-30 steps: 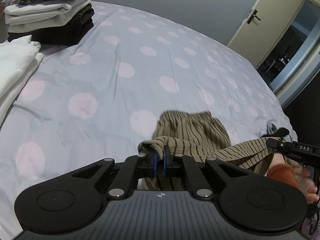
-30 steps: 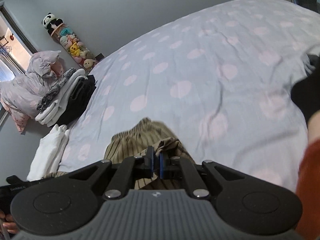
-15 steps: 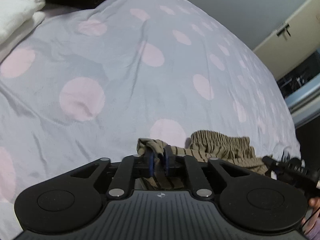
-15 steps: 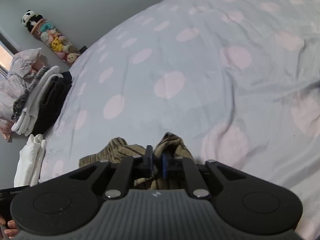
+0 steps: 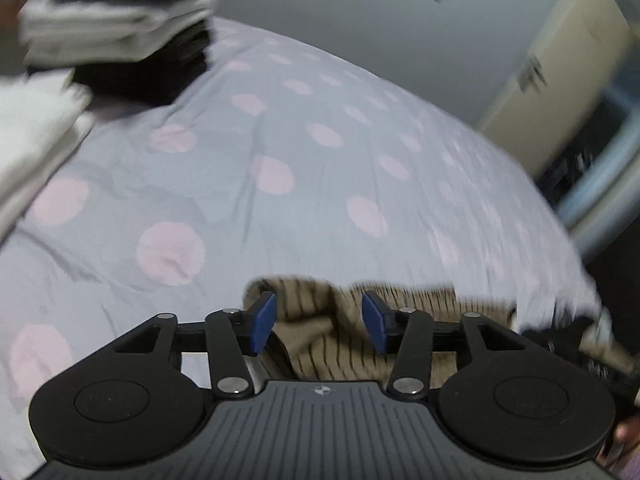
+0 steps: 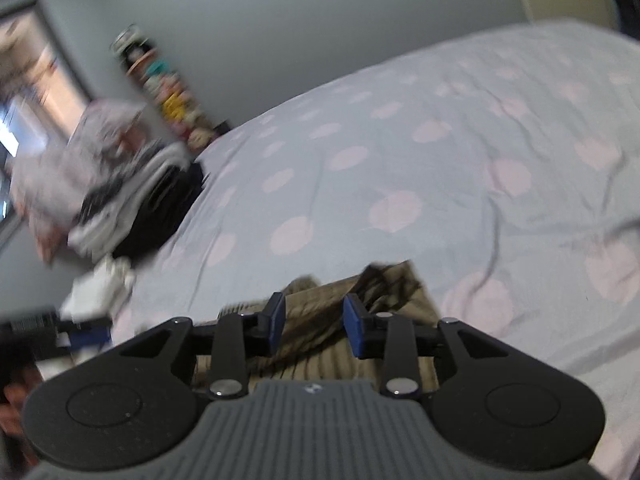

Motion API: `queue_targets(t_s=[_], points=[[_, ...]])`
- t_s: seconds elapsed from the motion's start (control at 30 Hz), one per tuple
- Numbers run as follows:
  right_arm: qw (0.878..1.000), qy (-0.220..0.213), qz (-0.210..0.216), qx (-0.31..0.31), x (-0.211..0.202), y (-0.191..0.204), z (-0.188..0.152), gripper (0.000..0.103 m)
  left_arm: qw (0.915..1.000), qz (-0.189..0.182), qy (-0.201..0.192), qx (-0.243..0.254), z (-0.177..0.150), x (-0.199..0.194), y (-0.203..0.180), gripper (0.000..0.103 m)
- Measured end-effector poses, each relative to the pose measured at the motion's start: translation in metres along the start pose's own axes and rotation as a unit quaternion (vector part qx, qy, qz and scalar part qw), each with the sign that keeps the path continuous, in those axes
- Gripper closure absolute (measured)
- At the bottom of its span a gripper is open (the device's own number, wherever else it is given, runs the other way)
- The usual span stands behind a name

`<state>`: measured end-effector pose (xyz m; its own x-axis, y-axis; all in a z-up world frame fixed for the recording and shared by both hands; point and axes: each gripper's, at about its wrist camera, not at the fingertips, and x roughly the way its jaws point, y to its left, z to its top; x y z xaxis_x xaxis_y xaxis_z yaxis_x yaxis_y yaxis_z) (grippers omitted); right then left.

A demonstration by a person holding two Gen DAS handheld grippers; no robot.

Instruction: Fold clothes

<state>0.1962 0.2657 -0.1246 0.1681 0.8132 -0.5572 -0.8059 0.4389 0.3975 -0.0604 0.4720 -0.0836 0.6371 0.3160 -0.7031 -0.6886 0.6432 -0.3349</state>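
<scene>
Here the striped brown garment [image 5: 400, 312] lies crumpled on the polka-dot bedspread [image 5: 280, 152] at the lower centre of both views. The left gripper [image 5: 318, 316] is opening, its blue pads clear of the cloth between them. The right gripper [image 6: 310, 320] is opening too, cloth loose in its gap. Folded clothes [image 5: 112, 28] are stacked at the upper left.

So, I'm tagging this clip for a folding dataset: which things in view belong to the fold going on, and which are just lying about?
In the job:
- striped brown garment
- left gripper, jaws opening over it
- right gripper, jaws opening over it

Lying about:
- stack of folded clothes
- white folded pile
- spotted bedcover
</scene>
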Motion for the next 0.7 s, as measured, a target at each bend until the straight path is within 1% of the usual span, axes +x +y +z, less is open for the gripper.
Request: queue_targets(t_s=[0.03, 0.07, 0.1, 0.17, 0.23, 0.27, 0.33, 0.43, 0.6, 0.7], points=[[1.000, 0.001, -0.004, -0.024, 0.002, 0.008, -0.006, 0.070, 0.9997, 0.001, 0.006, 0.021, -0.009, 0.002, -0.011, 0.050], [0.999, 0.003, -0.008, -0.049, 0.003, 0.016, -0.012, 0.071, 0.9990, 0.002, 0.013, 0.043, -0.017, 0.004, -0.022, 0.050], [0.997, 0.004, -0.012, -0.073, 0.005, 0.025, -0.018, 0.072, 0.9977, 0.002, 0.019, 0.064, -0.026, 0.005, -0.033, 0.050], [0.992, 0.010, -0.021, -0.122, 0.011, 0.040, -0.030, 0.076, 0.9941, 0.003, 0.034, 0.103, -0.045, 0.015, -0.051, 0.050], [0.986, 0.039, -0.032, -0.158, 0.024, 0.049, -0.039, 0.083, 0.9895, 0.005, 0.051, 0.136, -0.064, 0.028, -0.066, 0.050], [0.984, 0.051, -0.038, -0.169, 0.031, 0.052, -0.043, 0.084, 0.9879, 0.009, 0.059, 0.143, -0.071, 0.038, -0.070, 0.050], [0.979, 0.069, -0.047, -0.187, 0.043, 0.056, -0.049, 0.085, 0.9883, 0.017, 0.059, 0.140, -0.072, 0.051, -0.071, 0.051], [0.977, 0.068, -0.059, -0.194, 0.058, 0.060, -0.046, 0.085, 0.9913, 0.020, 0.052, 0.120, -0.063, 0.071, -0.067, 0.052], [0.982, 0.046, -0.069, -0.169, 0.080, 0.056, -0.029, 0.085, 0.9960, 0.026, 0.028, 0.081, -0.031, 0.099, -0.056, 0.052], [0.987, 0.034, -0.072, -0.142, 0.091, 0.051, -0.017, 0.085, 0.9978, 0.033, 0.008, 0.057, -0.018, 0.105, -0.046, 0.052]])
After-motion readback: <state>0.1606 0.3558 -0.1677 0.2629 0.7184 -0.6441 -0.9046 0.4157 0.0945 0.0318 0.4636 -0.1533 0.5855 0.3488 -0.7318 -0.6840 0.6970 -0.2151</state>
